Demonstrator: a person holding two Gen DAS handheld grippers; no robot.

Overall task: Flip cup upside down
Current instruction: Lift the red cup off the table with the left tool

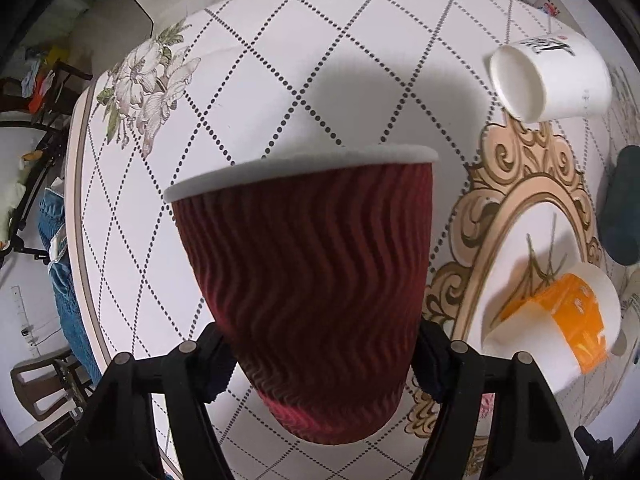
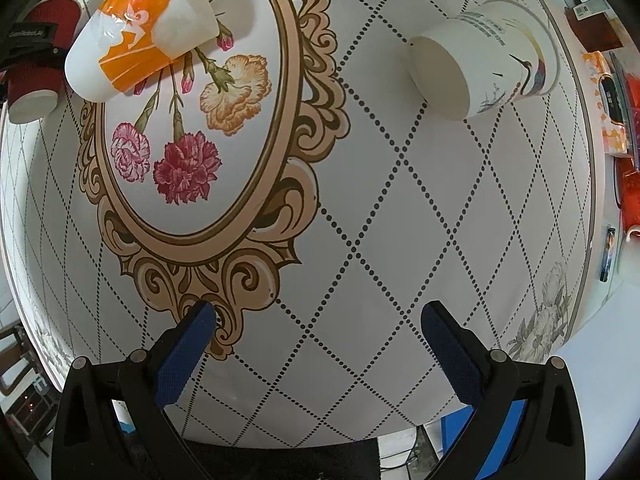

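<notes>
A dark red ripple-walled paper cup [image 1: 308,280] with a white rim fills the left wrist view. My left gripper [image 1: 324,360] is shut on its lower wall, one black pad on each side. The cup's white rim points away from the camera, toward the tablecloth, and its narrow base is nearest the camera. Whether the rim touches the table I cannot tell. In the right wrist view the same red cup [image 2: 36,60] shows at the far left edge. My right gripper [image 2: 320,332] hangs open over bare tablecloth, its blue pads wide apart with nothing between them.
The round table [image 2: 400,208] has a white cloth with a dotted diamond grid and a flower medallion. An orange-and-white paper cup [image 2: 132,36] and a white printed cup [image 2: 480,60] rest on it. Another white cup [image 1: 548,80] sits at the far right. Chairs stand beyond the left edge.
</notes>
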